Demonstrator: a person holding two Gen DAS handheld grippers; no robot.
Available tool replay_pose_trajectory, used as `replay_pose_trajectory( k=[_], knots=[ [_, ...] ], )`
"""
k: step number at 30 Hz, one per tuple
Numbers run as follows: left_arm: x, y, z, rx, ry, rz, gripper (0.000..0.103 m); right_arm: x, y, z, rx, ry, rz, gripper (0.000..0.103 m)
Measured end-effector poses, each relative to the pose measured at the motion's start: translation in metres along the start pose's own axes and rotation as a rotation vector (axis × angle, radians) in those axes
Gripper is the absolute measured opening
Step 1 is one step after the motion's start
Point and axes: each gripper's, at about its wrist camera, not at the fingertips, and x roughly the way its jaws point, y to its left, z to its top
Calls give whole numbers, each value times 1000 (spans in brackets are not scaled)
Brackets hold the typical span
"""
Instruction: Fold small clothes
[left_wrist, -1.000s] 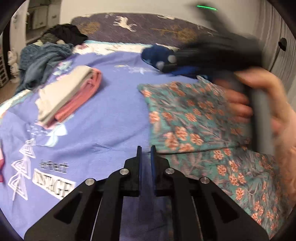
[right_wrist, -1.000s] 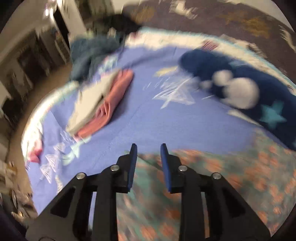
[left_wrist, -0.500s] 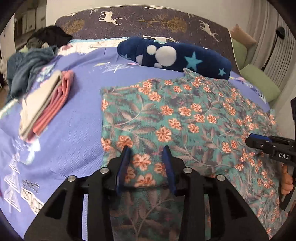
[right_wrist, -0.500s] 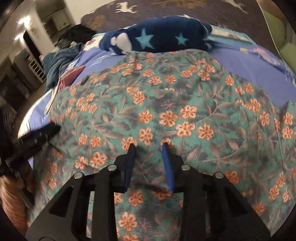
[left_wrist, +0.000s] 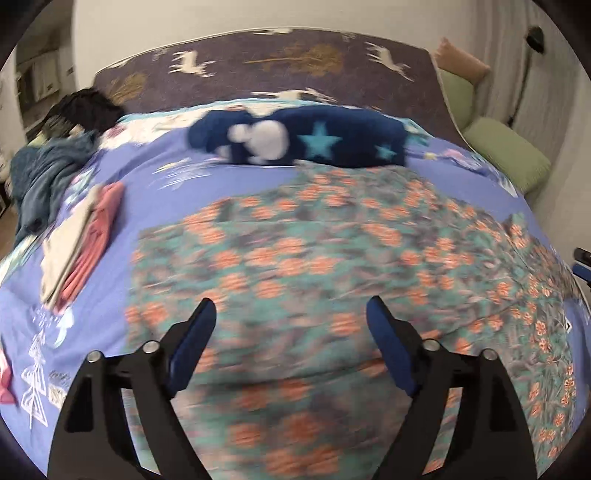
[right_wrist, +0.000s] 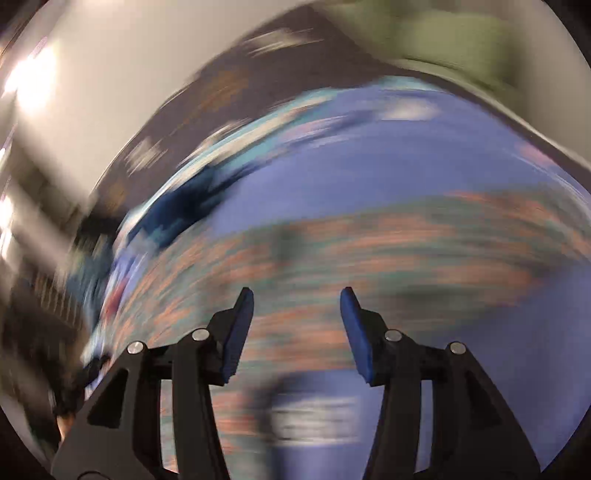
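A teal garment with orange flowers (left_wrist: 332, 251) lies spread flat across the purple bedspread (left_wrist: 155, 206). Above its near part hangs my left gripper (left_wrist: 291, 314), jaws wide and still opening, with nothing pinched between the blue pads. The right wrist view is heavily blurred by motion. There my right gripper (right_wrist: 297, 299) has its jaws apart and opening, over the blurred floral garment (right_wrist: 369, 251), holding nothing. A tip of the right gripper (left_wrist: 581, 264) shows at the right edge of the left wrist view.
A folded stack of beige and pink clothes (left_wrist: 85, 243) sits at the left of the bed. A dark blue plush pillow with stars (left_wrist: 295, 140) lies behind the garment. A heap of blue-grey clothes (left_wrist: 44, 177) fills the far left corner. A green cushion (left_wrist: 506, 155) sits beyond the right edge.
Both grippers have opened wider. The left one moved right from bare bedspread to above the floral garment, which now lies spread flat. The right view swung and is blurred.
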Motion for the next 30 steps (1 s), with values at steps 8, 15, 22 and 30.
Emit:
replay_pose_trajectory(
  k=[8,15,22,30],
  knots=[
    [47,-51,2,54,85,-12,90,-51,-227,-7,606,-75,-123,51],
    [48,-50,0,41,92,-40,92,-28,-256,15,681,-142,-66,61],
    [52,-52,-2,50,99,-31,99,-5,-268,30,763,-149,-57,6],
    [51,-48,-3,26,85,-62,100,-28,-150,62,449,-204,91,6]
  ],
)
